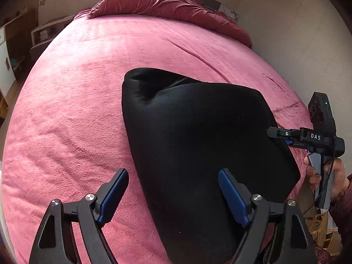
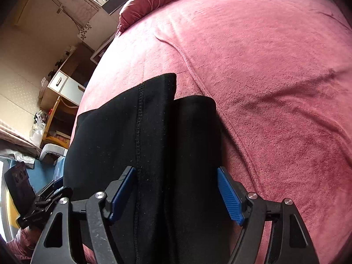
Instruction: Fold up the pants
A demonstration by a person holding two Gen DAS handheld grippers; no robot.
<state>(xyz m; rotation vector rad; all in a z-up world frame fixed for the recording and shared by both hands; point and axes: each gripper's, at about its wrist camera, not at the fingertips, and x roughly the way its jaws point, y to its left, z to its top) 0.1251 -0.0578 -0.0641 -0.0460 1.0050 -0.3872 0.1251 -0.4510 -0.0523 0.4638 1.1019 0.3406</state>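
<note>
Pink bed fills the room, with folded black pants lying near its edge. Left gripper and right gripper both stand spread wide, pinching nothing. Red blanket sits far back.

We are seeing the folded pants lying on the bed, with a bunched duvet lying behind them at the far end. Our left gripper is hovering over their near-left edge, our right gripper straddling their right side.
</note>
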